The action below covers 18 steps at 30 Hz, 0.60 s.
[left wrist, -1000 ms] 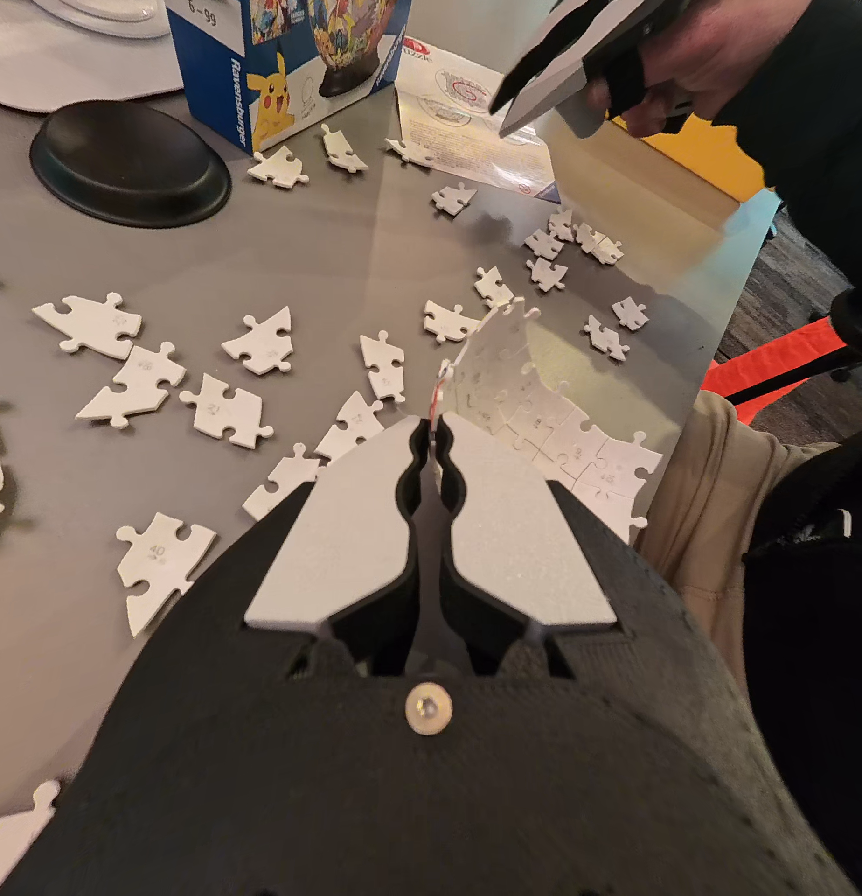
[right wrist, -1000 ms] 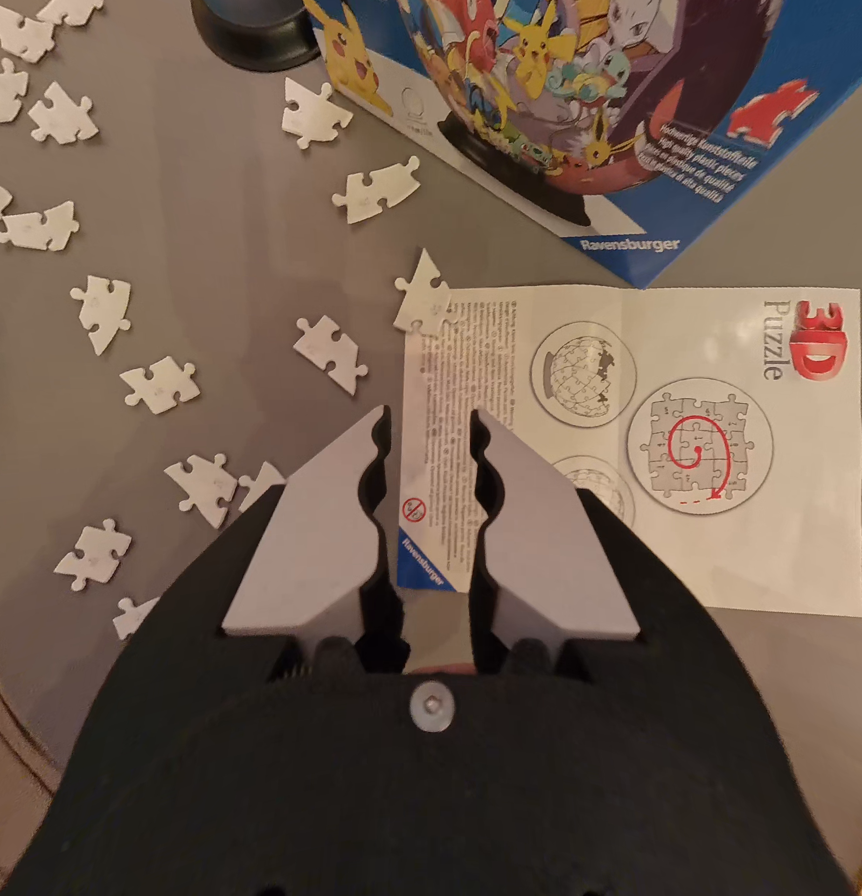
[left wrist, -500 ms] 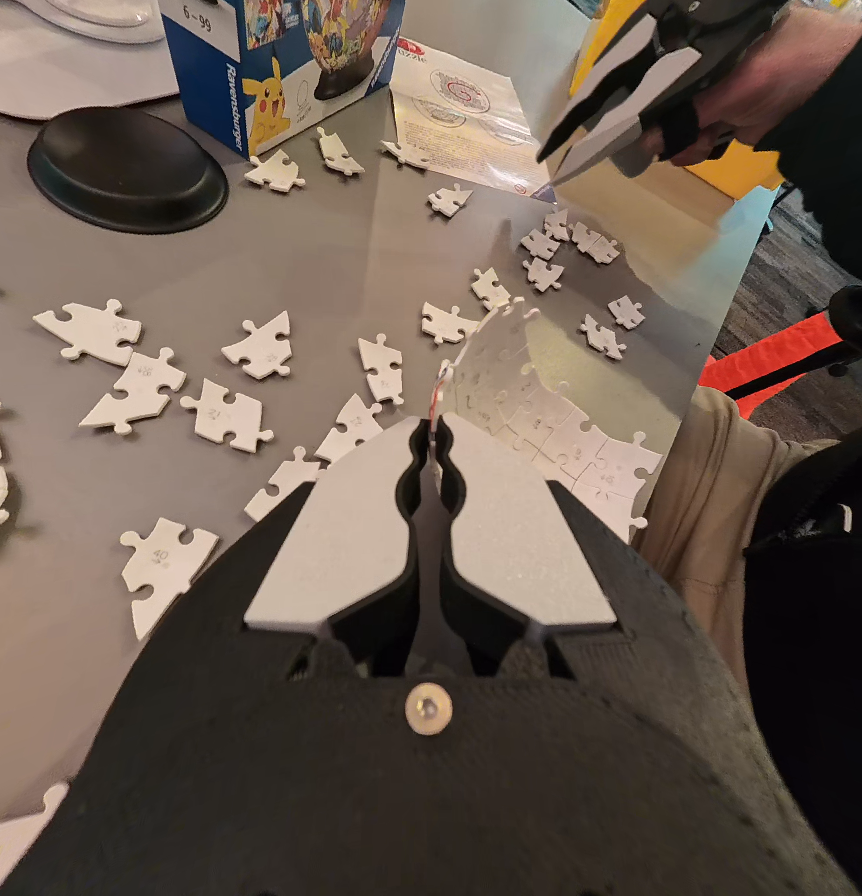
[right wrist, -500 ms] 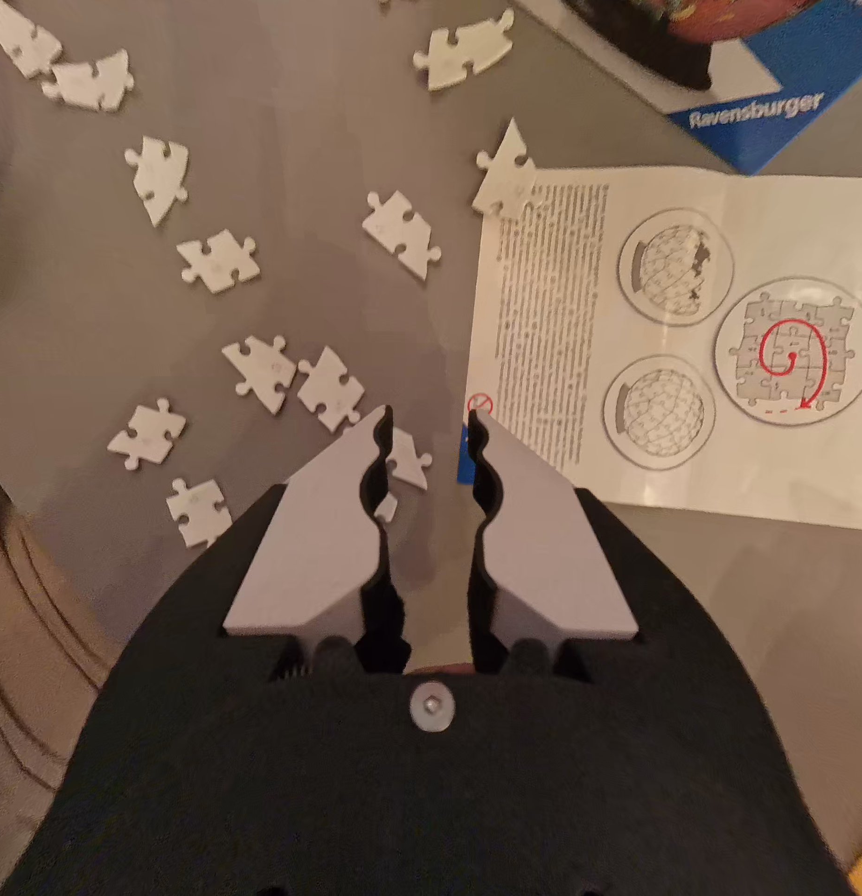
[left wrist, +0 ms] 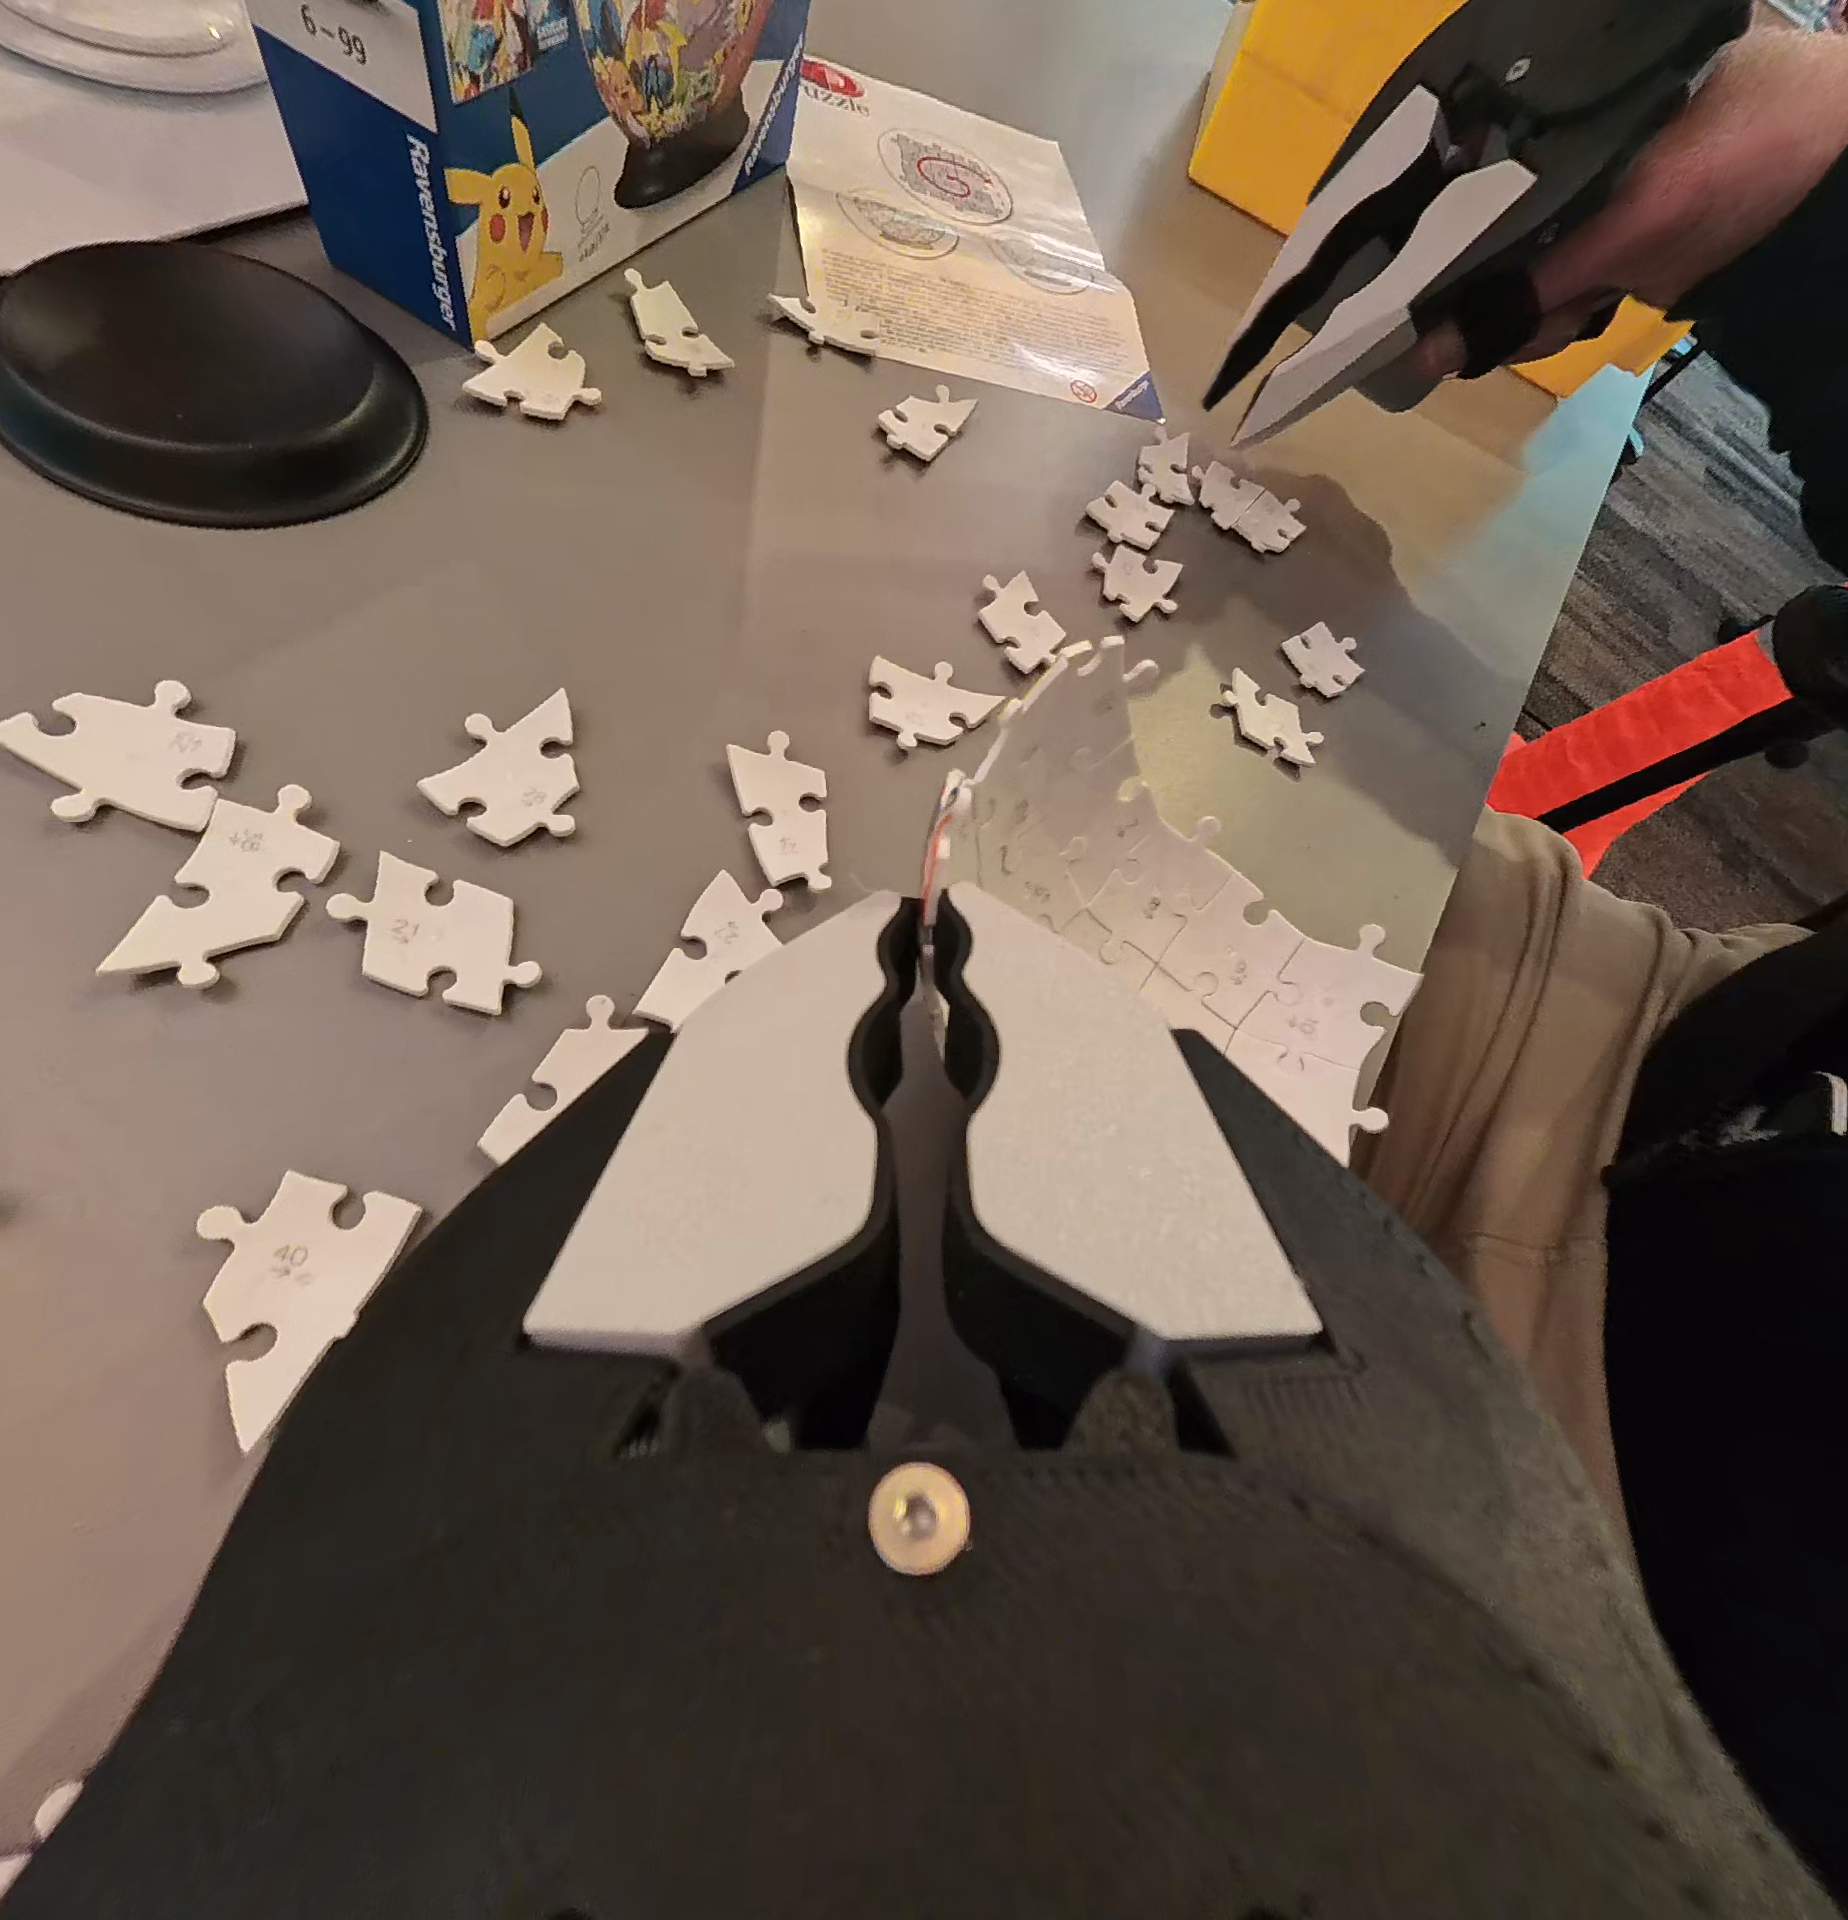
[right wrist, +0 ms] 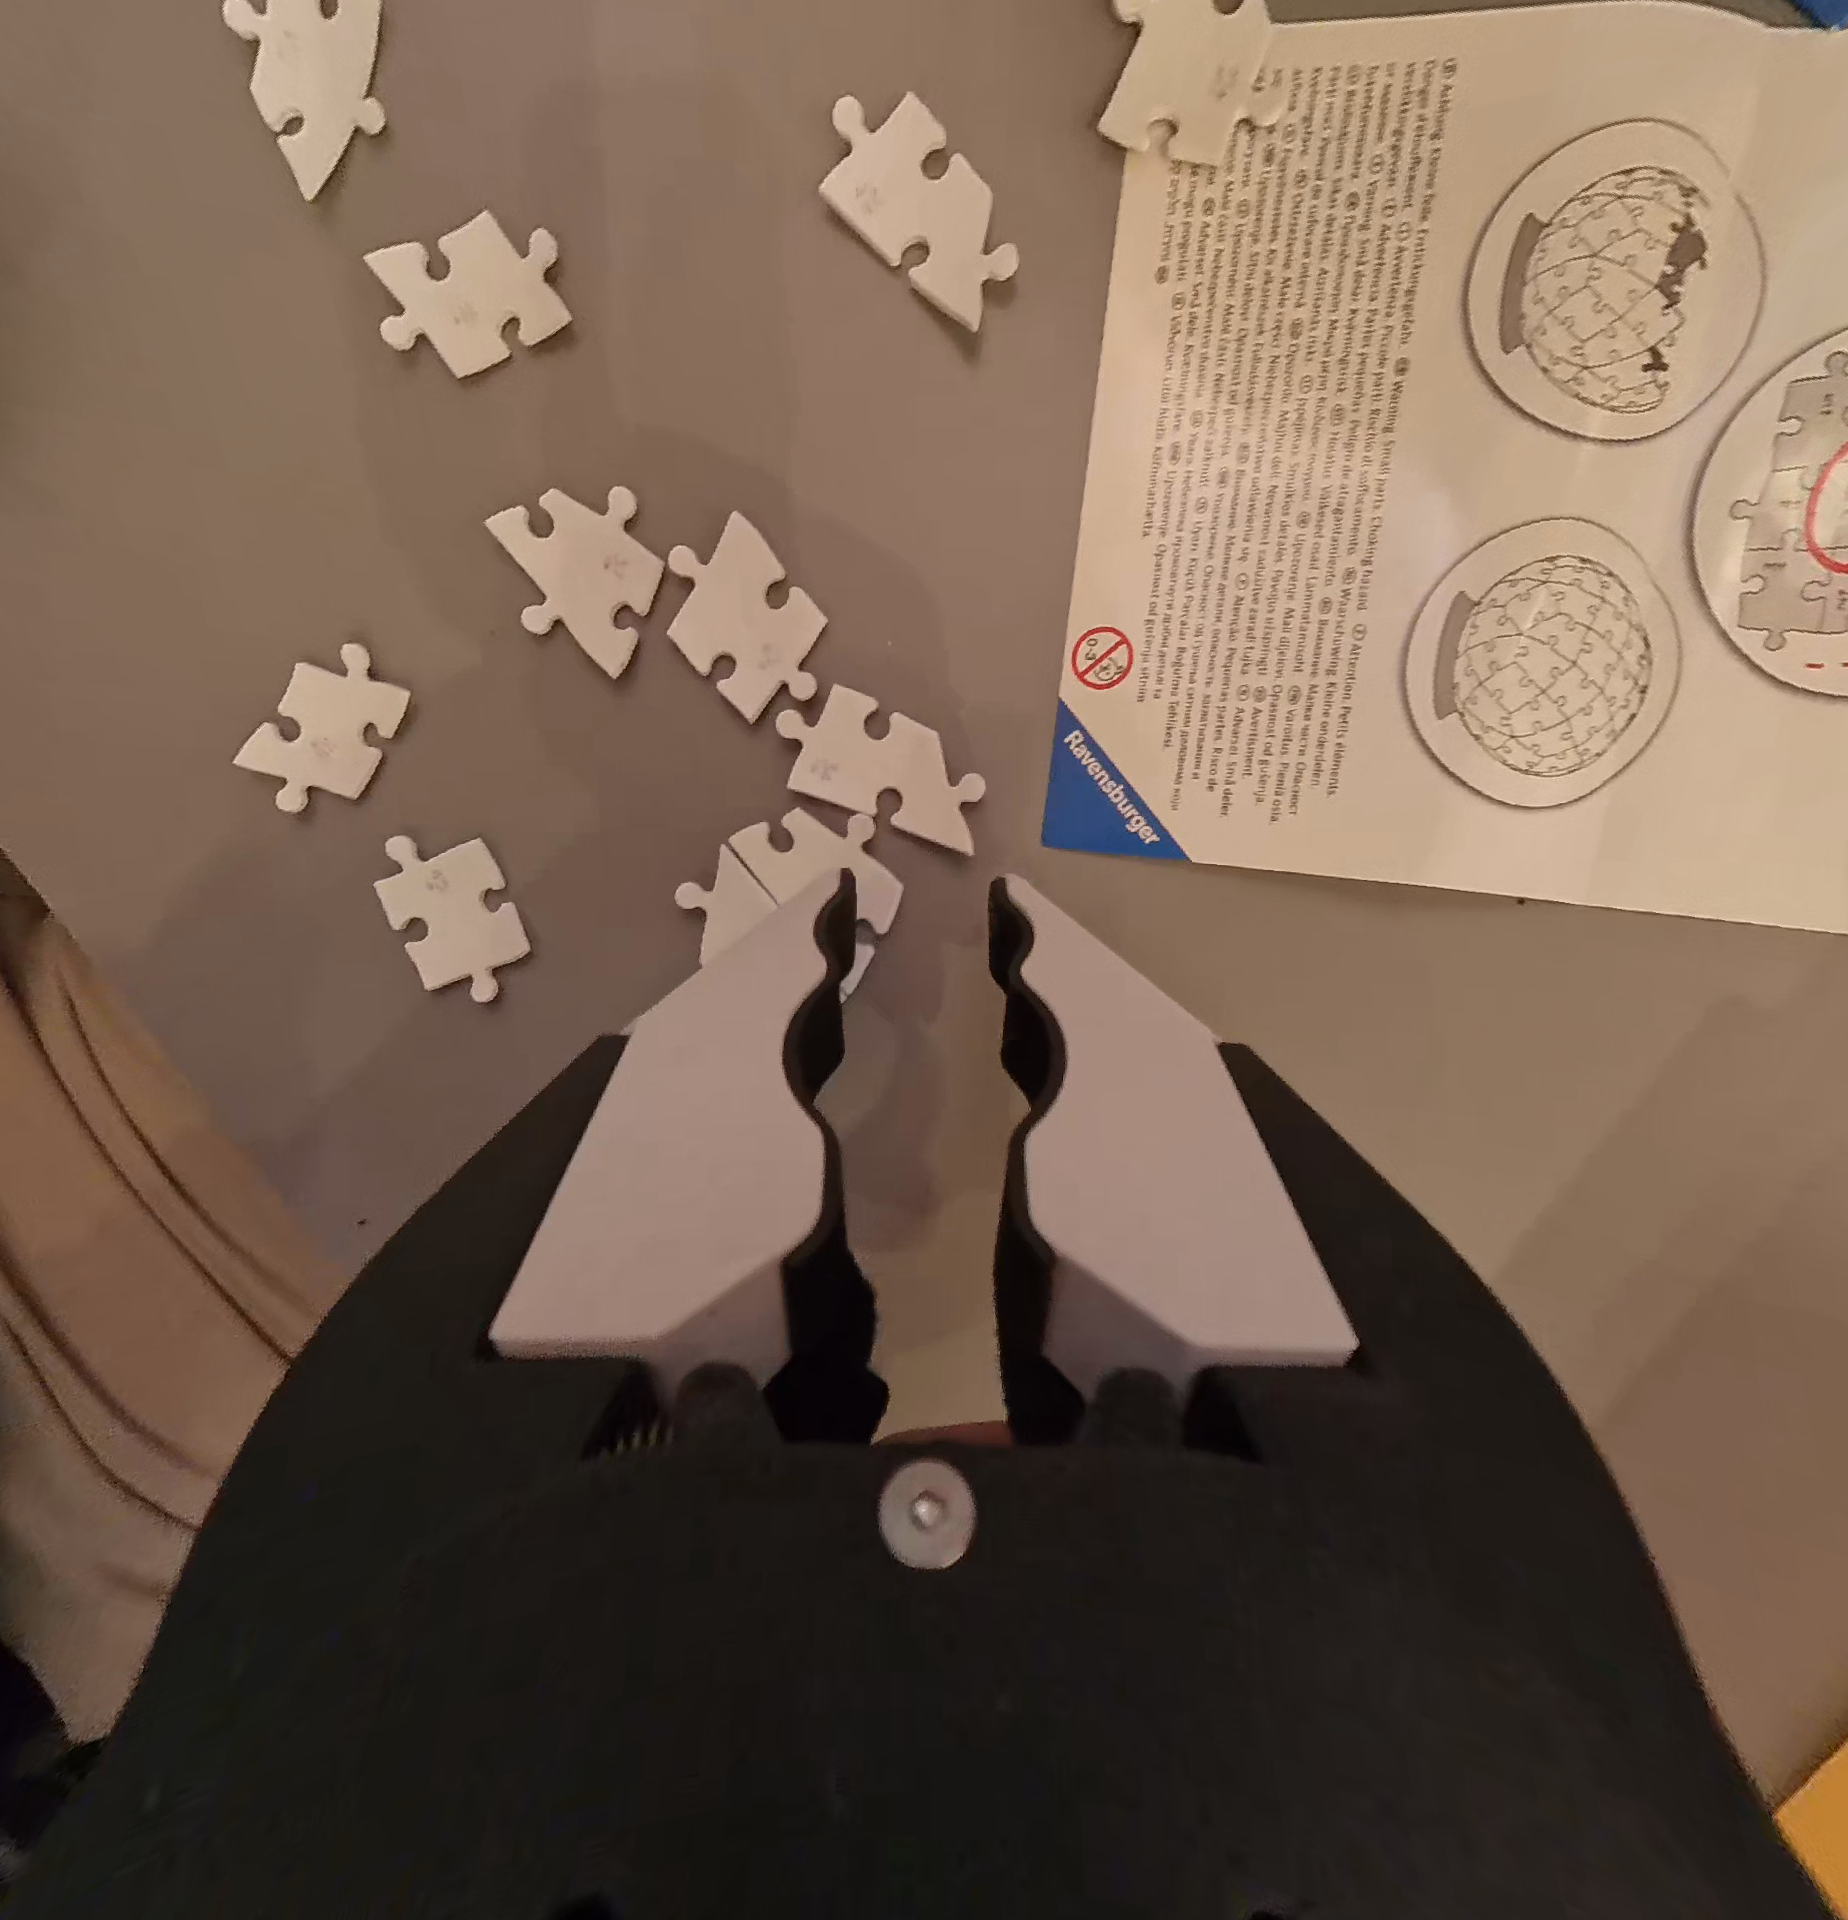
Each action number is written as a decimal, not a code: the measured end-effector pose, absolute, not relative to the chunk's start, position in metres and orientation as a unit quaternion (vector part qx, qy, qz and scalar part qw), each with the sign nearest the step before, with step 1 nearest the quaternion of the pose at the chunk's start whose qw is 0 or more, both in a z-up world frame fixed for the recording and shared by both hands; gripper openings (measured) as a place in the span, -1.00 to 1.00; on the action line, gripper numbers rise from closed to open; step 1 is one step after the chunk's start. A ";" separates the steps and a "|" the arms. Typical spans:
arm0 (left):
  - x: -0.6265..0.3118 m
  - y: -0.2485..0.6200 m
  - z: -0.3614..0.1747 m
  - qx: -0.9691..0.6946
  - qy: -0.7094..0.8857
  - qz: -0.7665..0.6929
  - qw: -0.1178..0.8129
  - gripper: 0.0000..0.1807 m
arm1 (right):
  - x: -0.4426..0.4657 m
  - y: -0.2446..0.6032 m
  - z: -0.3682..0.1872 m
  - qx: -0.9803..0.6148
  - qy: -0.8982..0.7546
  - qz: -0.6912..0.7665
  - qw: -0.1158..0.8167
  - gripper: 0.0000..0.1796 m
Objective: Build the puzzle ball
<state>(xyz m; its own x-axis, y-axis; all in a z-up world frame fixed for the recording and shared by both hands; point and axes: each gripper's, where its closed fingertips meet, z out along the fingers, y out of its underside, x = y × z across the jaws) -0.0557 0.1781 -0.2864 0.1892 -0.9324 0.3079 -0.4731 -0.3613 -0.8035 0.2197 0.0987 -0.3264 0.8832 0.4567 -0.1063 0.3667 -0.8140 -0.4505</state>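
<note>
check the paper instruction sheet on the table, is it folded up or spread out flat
Spread out flat. The instruction sheet lies opened on the grey table, its text and diagrams facing up, with one loose puzzle piece overlapping its corner.

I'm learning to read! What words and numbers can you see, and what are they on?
I don't copy out writing, but here is where it stands:
Blue box: white print down one edge, a white label at its top corner.
Instruction sheet: columns of tiny print, a blue printed corner, a round red sign.
Loose pieces: a faint grey number on each.
Joined curved section in the left gripper: numbers too faint to read.
</note>
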 end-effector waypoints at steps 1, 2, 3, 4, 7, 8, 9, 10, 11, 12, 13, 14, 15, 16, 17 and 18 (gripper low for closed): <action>-0.056 0.178 -0.287 -0.718 0.490 -0.407 0.282 -0.97 | 0.219 0.097 -0.326 -0.946 -0.220 0.107 0.210 -0.74; -0.056 0.178 -0.287 -0.718 0.490 -0.406 0.282 -0.97 | 0.218 0.095 -0.327 -0.946 -0.223 0.110 0.206 -0.74; -0.056 0.178 -0.287 -0.718 0.491 -0.406 0.281 -0.97 | 0.218 0.093 -0.328 -0.947 -0.226 0.110 0.202 -0.74; -0.056 0.177 -0.287 -0.718 0.491 -0.406 0.281 -0.97 | 0.218 0.092 -0.329 -0.947 -0.228 0.108 0.197 -0.74; -0.055 0.177 -0.287 -0.717 0.492 -0.405 0.281 -0.97 | 0.219 0.090 -0.333 -0.949 -0.232 0.105 0.187 -0.74; -0.055 0.176 -0.287 -0.717 0.493 -0.405 0.281 -0.97 | 0.218 0.090 -0.334 -0.949 -0.233 0.106 0.186 -0.74; -0.055 0.176 -0.287 -0.717 0.493 -0.405 0.281 -0.97 | 0.219 0.089 -0.336 -0.949 -0.233 0.105 0.183 -0.76; -0.055 0.176 -0.287 -0.717 0.494 -0.404 0.281 -0.97 | 0.220 0.089 -0.338 -0.950 -0.233 0.101 0.180 -0.78; -0.055 0.176 -0.287 -0.716 0.494 -0.404 0.281 -0.97 | 0.221 0.089 -0.339 -0.950 -0.234 0.099 0.179 -0.78; -0.055 0.176 -0.286 -0.716 0.495 -0.404 0.281 -0.97 | 0.221 0.090 -0.339 -0.950 -0.234 0.098 0.180 -0.79; -0.056 0.175 -0.287 -0.716 0.496 -0.404 0.280 -0.97 | 0.222 0.091 -0.339 -0.950 -0.235 0.094 0.181 -0.80; -0.056 0.175 -0.287 -0.716 0.496 -0.403 0.279 -0.97 | 0.223 0.092 -0.339 -0.951 -0.237 0.087 0.181 -0.80; -0.056 0.175 -0.287 -0.716 0.497 -0.403 0.279 -0.97 | 0.224 0.093 -0.339 -0.951 -0.239 0.078 0.182 -0.79; -0.056 0.175 -0.287 -0.716 0.498 -0.402 0.279 -0.97 | 0.225 0.095 -0.338 -0.951 -0.240 0.068 0.184 -0.79; -0.056 0.175 -0.287 -0.716 0.498 -0.401 0.279 -0.97 | 0.226 0.098 -0.336 -0.950 -0.241 0.062 0.189 -0.79; -0.057 0.175 -0.287 -0.716 0.499 -0.400 0.279 -0.97 | 0.225 0.100 -0.334 -0.949 -0.242 0.059 0.195 -0.79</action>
<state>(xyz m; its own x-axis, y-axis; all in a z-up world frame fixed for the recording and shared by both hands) -0.0568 0.1746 -0.2871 0.1819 -0.9379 0.2955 -0.4915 -0.3470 -0.7988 0.2250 0.1003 -0.3339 0.8754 0.4831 -0.0180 0.4369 -0.8064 -0.3984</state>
